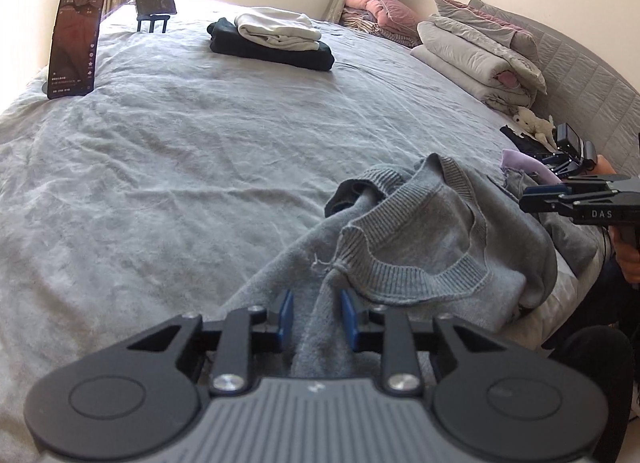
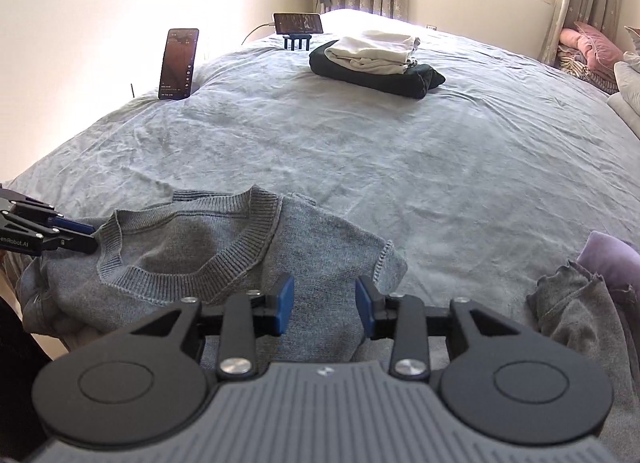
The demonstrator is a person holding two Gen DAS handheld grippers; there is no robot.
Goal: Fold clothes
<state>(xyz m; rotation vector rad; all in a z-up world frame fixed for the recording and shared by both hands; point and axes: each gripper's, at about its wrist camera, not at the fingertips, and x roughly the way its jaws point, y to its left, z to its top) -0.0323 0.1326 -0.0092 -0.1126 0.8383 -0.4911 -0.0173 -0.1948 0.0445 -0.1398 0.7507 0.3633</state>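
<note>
Grey knit sweater [image 2: 192, 263] lies bunched at the near edge of the bed [image 2: 400, 167], ribbed collar up. Left tool [image 1: 316, 313]: jaws parted, a fold of sweater between the blue pads [image 1: 286, 313], not visibly pinched. Right tool [image 2: 325, 305]: jaws apart over the sweater's hem, gripping nothing. A folded stack [image 2: 376, 61] sits well beyond.

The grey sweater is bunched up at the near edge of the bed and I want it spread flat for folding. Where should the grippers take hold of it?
Probably at the shoulders of the grey sweater, one gripper on each side of the ribbed collar, coming in from the near edge of the bed. The collar lies face up and open, so the shoulders beside it are easy to find; lifting there should let the crumpled body hang straight.
</note>
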